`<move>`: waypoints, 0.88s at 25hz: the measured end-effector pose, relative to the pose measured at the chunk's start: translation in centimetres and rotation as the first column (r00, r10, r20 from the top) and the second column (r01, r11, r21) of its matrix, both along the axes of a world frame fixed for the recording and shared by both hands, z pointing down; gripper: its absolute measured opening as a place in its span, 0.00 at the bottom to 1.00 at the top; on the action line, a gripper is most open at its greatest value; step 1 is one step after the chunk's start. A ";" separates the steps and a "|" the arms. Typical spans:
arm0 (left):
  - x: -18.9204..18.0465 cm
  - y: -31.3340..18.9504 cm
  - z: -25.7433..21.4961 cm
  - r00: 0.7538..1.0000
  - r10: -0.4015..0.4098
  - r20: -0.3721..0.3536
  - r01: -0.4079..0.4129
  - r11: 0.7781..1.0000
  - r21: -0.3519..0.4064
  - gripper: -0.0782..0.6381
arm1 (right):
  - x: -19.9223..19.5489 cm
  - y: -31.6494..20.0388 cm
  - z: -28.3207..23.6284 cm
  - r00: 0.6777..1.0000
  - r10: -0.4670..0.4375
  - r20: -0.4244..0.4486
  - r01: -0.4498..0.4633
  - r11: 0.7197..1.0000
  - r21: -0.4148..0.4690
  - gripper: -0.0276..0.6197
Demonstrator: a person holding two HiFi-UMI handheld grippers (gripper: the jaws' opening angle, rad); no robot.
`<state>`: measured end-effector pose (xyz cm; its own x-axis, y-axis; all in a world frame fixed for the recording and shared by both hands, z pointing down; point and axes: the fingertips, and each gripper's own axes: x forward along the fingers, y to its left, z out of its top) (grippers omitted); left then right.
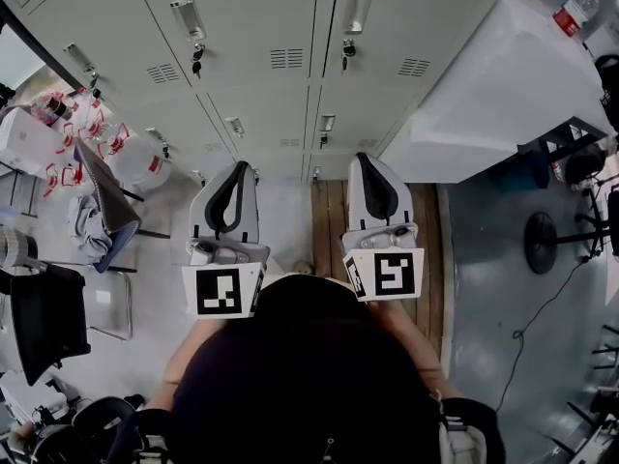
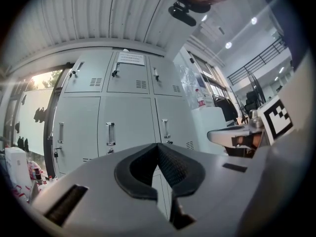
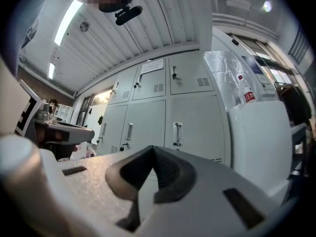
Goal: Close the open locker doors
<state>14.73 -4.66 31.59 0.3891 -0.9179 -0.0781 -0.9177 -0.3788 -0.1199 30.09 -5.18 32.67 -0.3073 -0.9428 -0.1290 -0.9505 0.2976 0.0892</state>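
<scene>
A bank of grey lockers (image 1: 290,75) stands in front of me, and every door that shows lies flush with its frame. Keys hang from two upper locks (image 1: 197,61). My left gripper (image 1: 238,166) and right gripper (image 1: 363,157) are held side by side, pointing at the lockers and some way short of them. Both are shut with nothing between the tips. In the left gripper view the lockers (image 2: 123,117) fill the middle behind the left gripper (image 2: 158,145). The right gripper view shows the same lockers (image 3: 163,112) beyond the right gripper (image 3: 152,147).
A white cabinet (image 1: 503,85) with a plastic bottle (image 1: 578,8) on top stands right of the lockers. A chair (image 1: 102,211) draped with clothes and bags sits at the left. Wooden boards (image 1: 329,220) lie below the lockers. A round stand base (image 1: 542,242) and a cable are on the floor at the right.
</scene>
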 end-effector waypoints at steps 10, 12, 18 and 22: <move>0.3 0.0 0.2 1.000 0.002 0.010 -0.002 1.000 0.000 0.11 | -0.3 0.3 0.0 1.000 -0.014 -0.027 0.015 1.000 0.008 0.04; 0.3 0.0 0.1 1.000 0.001 0.010 -0.001 1.000 0.000 0.11 | -0.3 0.2 0.0 1.000 -0.018 -0.023 0.018 1.000 0.006 0.04; 0.1 0.0 0.4 1.000 -0.002 0.011 0.002 1.000 -0.004 0.11 | -0.5 0.1 -0.1 0.999 -0.029 -0.021 0.029 1.000 0.008 0.04; 0.0 0.0 0.4 1.000 -0.008 0.012 0.008 1.000 0.003 0.11 | -0.6 0.1 0.1 0.999 -0.031 -0.025 0.031 1.000 -0.001 0.04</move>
<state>14.71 -4.68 31.97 0.3824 -0.9209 -0.0761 -0.9193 -0.3708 -0.1319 29.46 -5.03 32.81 -0.3399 -0.9327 -0.1206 -0.9381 0.3273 0.1130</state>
